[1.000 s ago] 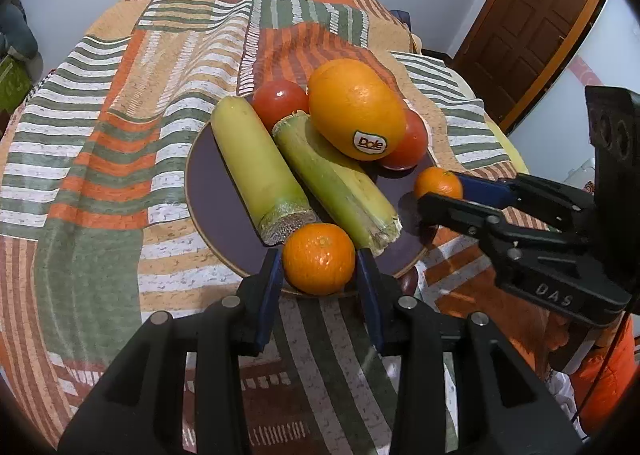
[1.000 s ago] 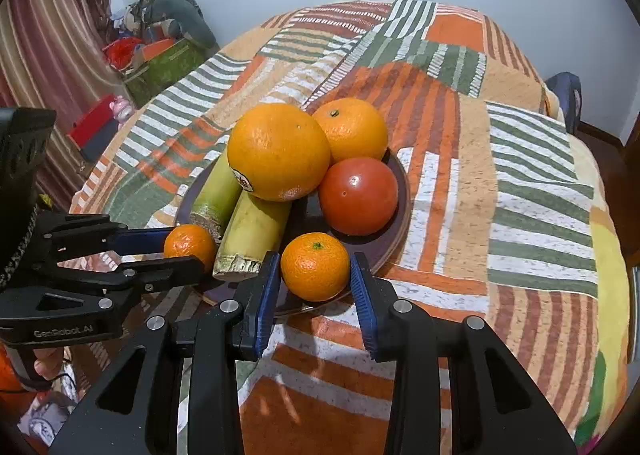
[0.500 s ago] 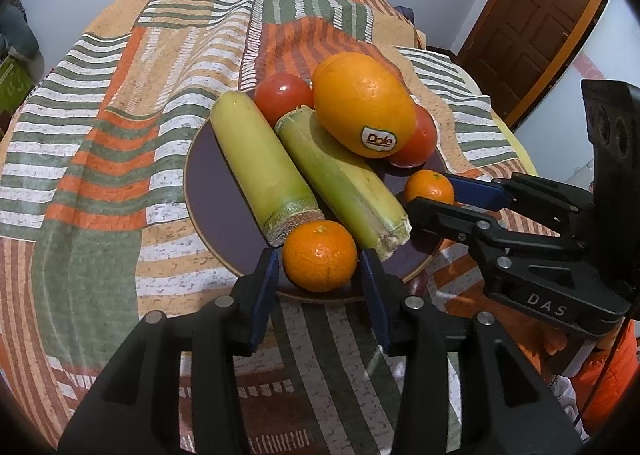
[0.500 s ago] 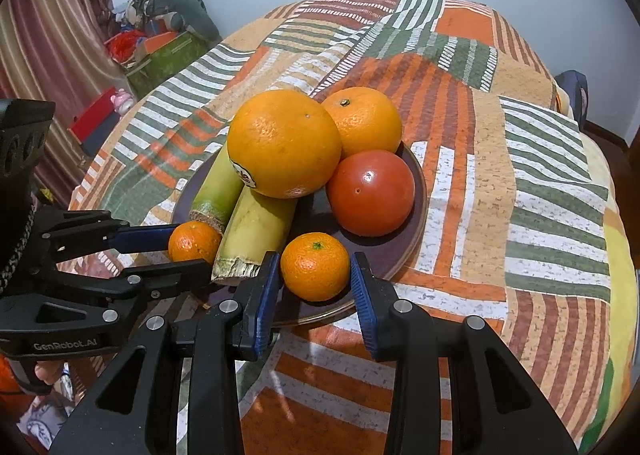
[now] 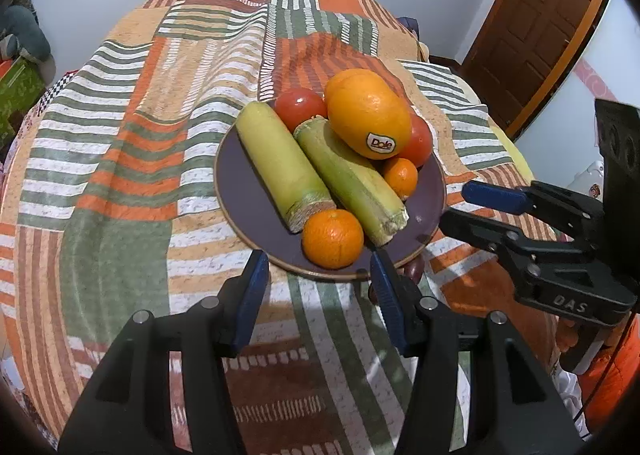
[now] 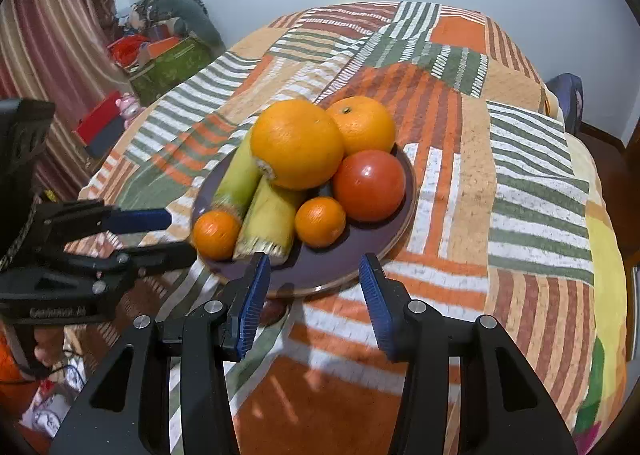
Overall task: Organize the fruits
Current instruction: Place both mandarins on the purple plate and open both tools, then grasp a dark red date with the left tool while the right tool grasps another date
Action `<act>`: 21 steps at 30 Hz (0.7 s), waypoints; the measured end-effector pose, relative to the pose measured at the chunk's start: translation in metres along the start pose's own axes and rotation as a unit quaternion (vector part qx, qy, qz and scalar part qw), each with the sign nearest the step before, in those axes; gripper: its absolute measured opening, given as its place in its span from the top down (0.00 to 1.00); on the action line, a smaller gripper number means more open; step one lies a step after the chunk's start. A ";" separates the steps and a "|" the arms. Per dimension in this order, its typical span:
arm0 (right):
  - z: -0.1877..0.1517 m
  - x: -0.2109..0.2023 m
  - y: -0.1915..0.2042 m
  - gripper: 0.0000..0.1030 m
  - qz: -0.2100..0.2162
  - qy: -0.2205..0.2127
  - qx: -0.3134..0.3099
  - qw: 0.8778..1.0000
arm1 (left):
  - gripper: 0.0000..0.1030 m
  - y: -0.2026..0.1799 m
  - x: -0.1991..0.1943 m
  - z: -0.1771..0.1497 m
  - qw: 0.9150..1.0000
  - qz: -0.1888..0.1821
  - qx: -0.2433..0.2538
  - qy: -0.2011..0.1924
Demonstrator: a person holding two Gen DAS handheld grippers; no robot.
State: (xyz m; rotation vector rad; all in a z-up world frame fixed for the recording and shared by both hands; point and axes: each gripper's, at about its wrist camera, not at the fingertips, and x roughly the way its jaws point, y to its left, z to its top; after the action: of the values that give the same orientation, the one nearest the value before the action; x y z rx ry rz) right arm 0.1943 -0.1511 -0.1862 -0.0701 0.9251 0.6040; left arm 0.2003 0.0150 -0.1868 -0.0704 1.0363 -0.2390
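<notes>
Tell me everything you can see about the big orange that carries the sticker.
The big orange is the largest fruit on the dark plate. Its peel is bright, glossy and finely pitted, and an oval "Dole" sticker sits low on its side. It lies on top of the pile, propped on the greener sugarcane piece and pressed against a red tomato and a second orange behind it. Neither gripper touches it.

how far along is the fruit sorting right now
Done: every fruit in view sits on the plate, including both small mandarins. In hand: nothing; the left gripper and right gripper have just been opening, and nothing is between their jaws. Left: no loose fruit shows on the cloth, so little or nothing remains.
</notes>
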 end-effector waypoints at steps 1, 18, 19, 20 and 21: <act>-0.003 -0.002 0.002 0.58 0.002 0.001 -0.003 1.000 | 0.49 0.001 -0.001 -0.002 1.000 0.000 -0.001 0.000; -0.019 0.030 0.024 0.58 0.035 0.053 -0.033 0.997 | 0.49 0.000 0.005 -0.028 1.000 -0.007 -0.005 0.029; -0.018 0.032 0.024 0.58 0.038 0.053 -0.036 0.997 | 0.49 0.000 0.005 -0.029 1.000 -0.007 -0.004 0.030; -0.018 0.033 0.025 0.58 0.046 0.052 -0.040 0.997 | 0.49 -0.001 0.005 -0.030 0.999 -0.007 -0.004 0.031; -0.018 0.033 0.026 0.58 0.051 0.050 -0.043 0.997 | 0.49 -0.002 0.006 -0.030 0.999 -0.007 -0.002 0.031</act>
State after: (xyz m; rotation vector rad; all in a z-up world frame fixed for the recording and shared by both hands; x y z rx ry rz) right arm 0.1828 -0.1201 -0.2174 -0.1315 1.0050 0.7404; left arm 0.1767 0.0132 -0.2068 -0.0739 1.0992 -0.2542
